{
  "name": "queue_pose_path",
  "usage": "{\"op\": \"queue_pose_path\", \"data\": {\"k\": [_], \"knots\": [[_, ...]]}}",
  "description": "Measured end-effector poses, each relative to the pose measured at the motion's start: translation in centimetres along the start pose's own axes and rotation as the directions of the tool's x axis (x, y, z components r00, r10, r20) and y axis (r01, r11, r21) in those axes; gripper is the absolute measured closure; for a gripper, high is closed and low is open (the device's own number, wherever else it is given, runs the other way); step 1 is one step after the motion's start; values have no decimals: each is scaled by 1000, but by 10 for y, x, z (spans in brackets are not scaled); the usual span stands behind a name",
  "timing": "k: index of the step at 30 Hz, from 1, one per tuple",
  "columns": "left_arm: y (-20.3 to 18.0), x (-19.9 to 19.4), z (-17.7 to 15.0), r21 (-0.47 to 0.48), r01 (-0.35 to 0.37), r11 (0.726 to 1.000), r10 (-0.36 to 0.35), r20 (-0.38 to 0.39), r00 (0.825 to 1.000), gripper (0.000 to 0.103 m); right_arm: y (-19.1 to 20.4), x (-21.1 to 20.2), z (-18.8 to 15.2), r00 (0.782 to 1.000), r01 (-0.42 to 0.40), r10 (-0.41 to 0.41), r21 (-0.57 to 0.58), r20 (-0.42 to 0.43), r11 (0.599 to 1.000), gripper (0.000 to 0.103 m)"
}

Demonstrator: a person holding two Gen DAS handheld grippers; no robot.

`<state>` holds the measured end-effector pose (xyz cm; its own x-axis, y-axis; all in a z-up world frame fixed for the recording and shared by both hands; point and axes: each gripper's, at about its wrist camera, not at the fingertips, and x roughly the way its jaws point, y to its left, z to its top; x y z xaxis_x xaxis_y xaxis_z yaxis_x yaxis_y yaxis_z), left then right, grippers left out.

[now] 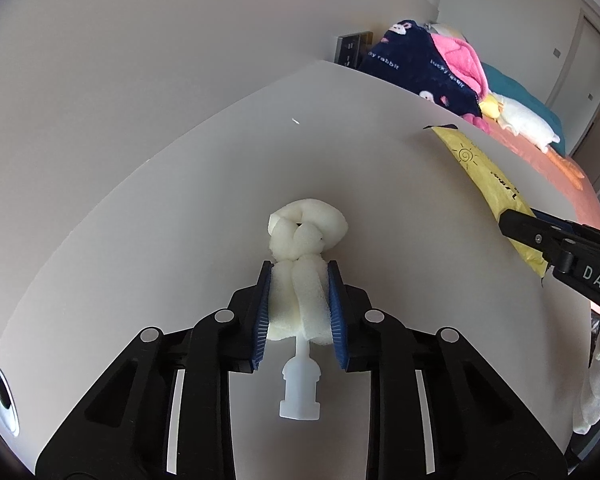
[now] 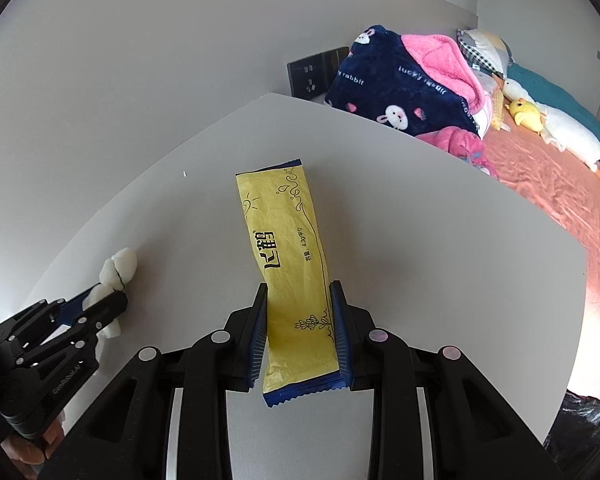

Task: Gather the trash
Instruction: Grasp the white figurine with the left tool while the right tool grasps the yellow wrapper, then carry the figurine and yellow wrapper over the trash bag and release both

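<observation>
My left gripper (image 1: 299, 280) is shut on a knotted piece of white foam (image 1: 300, 256), held over the white table (image 1: 180, 208). A small white plastic fitting (image 1: 300, 392) lies on the table below it. My right gripper (image 2: 299, 292) is shut on a yellow wrapper (image 2: 288, 248) with black print and blue ends; the wrapper sticks out forward over the table (image 2: 440, 260). The wrapper (image 1: 484, 176) and right gripper (image 1: 512, 226) also show at the right of the left wrist view. The left gripper (image 2: 108, 300) with the foam (image 2: 118, 266) shows at the left of the right wrist view.
A bed with an orange sheet (image 2: 540, 184), a navy and pink blanket (image 2: 400, 92) and plush toys (image 2: 556, 128) lies beyond the table's right edge. A black bag (image 2: 580, 424) sits low at the right. Wall sockets (image 2: 316, 72) are behind the table. A hole (image 1: 2, 396) is in the table's left end.
</observation>
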<state>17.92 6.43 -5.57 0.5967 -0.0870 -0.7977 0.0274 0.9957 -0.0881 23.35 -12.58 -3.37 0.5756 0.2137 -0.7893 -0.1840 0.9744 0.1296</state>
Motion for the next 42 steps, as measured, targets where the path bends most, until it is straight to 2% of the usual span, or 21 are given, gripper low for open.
{"op": "queue_pose_path", "data": {"k": [7, 21, 42], "knots": [[-16, -26, -16, -8, 29, 1000, -29, 23, 999, 78, -7, -27, -11, 1000, -21, 21, 8, 22, 1000, 72], [-77, -64, -34, 92, 75, 993, -80, 48, 996, 78, -34, -81, -55, 999, 5, -6, 27, 53, 1000, 72], [-160, -92, -62, 197, 144, 970, -155, 43, 987, 78, -92, -144, -118, 995, 29, -39, 115, 87, 993, 72]]}}
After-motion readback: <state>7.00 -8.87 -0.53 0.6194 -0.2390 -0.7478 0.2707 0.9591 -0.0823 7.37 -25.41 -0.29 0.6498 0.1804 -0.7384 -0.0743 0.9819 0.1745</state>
